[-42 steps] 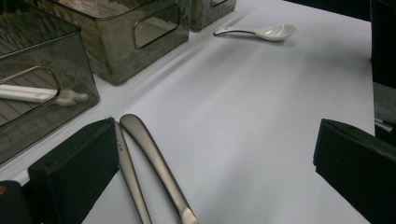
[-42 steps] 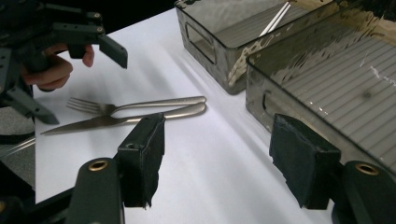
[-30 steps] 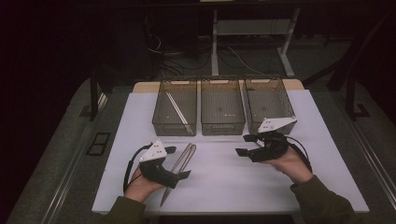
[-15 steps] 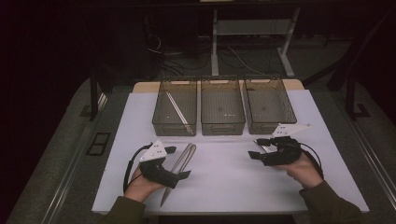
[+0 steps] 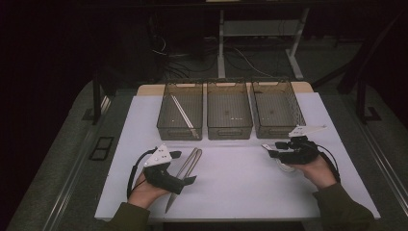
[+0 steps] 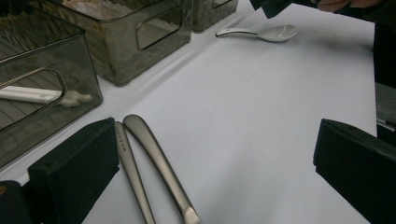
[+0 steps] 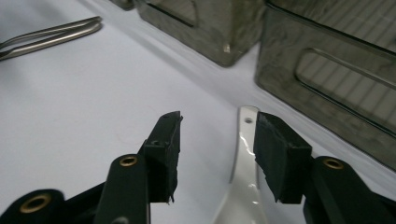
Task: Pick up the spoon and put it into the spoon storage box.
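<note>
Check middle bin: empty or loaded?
Empty, as far as the high view shows: the middle bin shows bare ribbed floor, while the left bin holds white chopsticks.

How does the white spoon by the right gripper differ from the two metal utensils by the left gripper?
The white spoon is glossy white, short and curved; the metal utensils are dull grey, long and slim. The white spoon lies alone near the right-hand bin, its handle between the right gripper's jaws, which have just been closing; the metal utensils lie as a side-by-side pair at the left gripper, ungripped. Both lie flat on the white table sheet, outside the bins.
</note>
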The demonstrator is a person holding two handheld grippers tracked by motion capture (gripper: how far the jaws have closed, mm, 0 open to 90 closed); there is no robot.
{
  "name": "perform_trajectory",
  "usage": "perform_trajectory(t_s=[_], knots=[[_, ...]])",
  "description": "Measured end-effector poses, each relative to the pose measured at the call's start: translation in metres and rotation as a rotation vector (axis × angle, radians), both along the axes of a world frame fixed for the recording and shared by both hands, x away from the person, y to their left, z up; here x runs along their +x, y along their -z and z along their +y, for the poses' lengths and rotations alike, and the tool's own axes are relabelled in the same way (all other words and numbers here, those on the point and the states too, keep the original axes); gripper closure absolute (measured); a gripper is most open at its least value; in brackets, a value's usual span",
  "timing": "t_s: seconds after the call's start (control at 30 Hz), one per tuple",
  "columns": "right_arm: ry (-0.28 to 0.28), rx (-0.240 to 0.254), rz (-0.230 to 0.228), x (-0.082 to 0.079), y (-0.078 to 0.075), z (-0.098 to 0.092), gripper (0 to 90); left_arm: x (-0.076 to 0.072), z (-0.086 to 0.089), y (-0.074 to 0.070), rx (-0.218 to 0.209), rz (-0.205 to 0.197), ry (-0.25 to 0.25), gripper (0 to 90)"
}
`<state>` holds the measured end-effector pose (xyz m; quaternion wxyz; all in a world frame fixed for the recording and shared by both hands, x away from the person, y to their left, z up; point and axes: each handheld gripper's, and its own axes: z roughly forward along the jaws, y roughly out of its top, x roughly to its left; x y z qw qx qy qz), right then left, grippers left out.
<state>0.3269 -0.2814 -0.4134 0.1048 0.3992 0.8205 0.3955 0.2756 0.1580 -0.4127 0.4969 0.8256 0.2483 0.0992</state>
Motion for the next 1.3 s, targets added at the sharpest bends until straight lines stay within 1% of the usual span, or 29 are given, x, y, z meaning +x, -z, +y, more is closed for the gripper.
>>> perform_trajectory(t_s=[0.03,0.1,0.23,0.37,0.47,0.57,0.63,0.77,0.83,0.87,1.0,1.3], knots=[[0.007,0.000,0.005,0.002,0.001,-0.002,52.7,0.000,0.000,0.000,0.001,0.000,0.000,0.0],[0.024,-0.008,0.005,0.006,0.002,-0.004,58.0,0.000,0.000,0.000,0.000,0.001,0.000,0.0],[0.057,-0.013,0.002,0.014,0.004,-0.007,71.0,0.000,-0.001,0.000,0.001,0.002,0.000,0.0],[0.059,-0.033,0.016,0.021,0.010,-0.008,80.9,0.000,-0.001,0.000,0.001,0.002,0.000,0.0],[0.059,-0.036,0.030,0.027,0.014,-0.007,89.2,0.001,-0.001,0.001,0.003,0.003,0.001,0.0],[0.052,-0.054,0.051,0.033,0.019,-0.005,89.6,0.001,-0.001,0.001,0.006,0.001,0.003,0.0],[0.051,-0.077,0.066,0.036,0.023,-0.003,89.7,0.001,-0.001,0.001,0.005,-0.001,0.002,0.0],[0.057,-0.090,0.083,0.041,0.027,-0.001,89.7,0.000,-0.002,0.001,-0.005,0.003,-0.004,0.0],[0.056,-0.093,0.083,0.042,0.028,-0.002,89.7,0.000,-0.001,0.001,-0.003,0.002,-0.001,0.0],[0.057,-0.093,0.091,0.042,0.029,-0.002,89.7,0.001,-0.001,0.001,0.002,0.001,0.001,0.0],[0.047,-0.093,0.092,0.042,0.029,-0.001,89.7,0.000,-0.001,0.001,-0.002,0.002,-0.001,0.0],[-0.007,-0.106,0.106,0.038,0.028,0.009,89.8,0.000,-0.001,0.000,-0.003,0.002,-0.001,0.0]])
